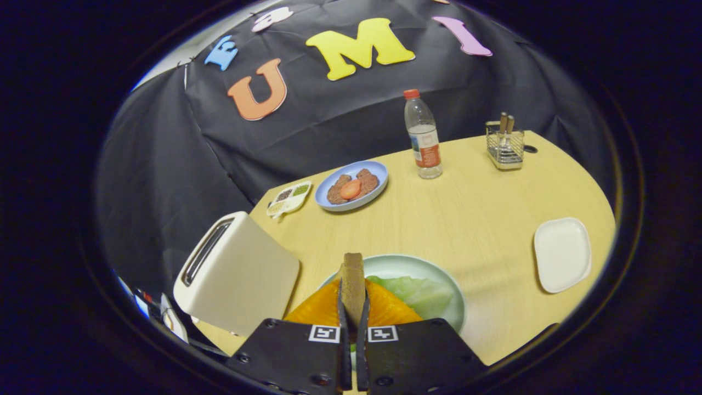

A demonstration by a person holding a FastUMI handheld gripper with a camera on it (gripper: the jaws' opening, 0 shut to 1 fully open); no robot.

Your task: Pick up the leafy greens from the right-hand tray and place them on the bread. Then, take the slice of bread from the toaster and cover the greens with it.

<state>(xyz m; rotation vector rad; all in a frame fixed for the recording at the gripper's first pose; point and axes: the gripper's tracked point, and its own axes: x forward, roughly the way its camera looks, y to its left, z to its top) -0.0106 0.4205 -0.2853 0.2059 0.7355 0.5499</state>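
Note:
My gripper (pixel 352 307) is shut on a slice of bread (pixel 353 280), held upright on its edge between both fingers. Just below and ahead of the fingers lies a pale green plate (pixel 408 264). On it sit a pale leafy green (pixel 419 293) and an orange-yellow piece (pixel 384 310), the leaf to the right of the fingers. The white toaster (pixel 241 274) stands to the left of the plate with its slots facing up and away. A white square tray (pixel 562 253) lies bare on the right of the table.
At the back of the wooden table (pixel 466 214) stand a blue plate with meat patties and a tomato slice (pixel 352 185), a small white condiment dish (pixel 289 198), a water bottle (pixel 423 135) and a wire cutlery holder (pixel 505 145).

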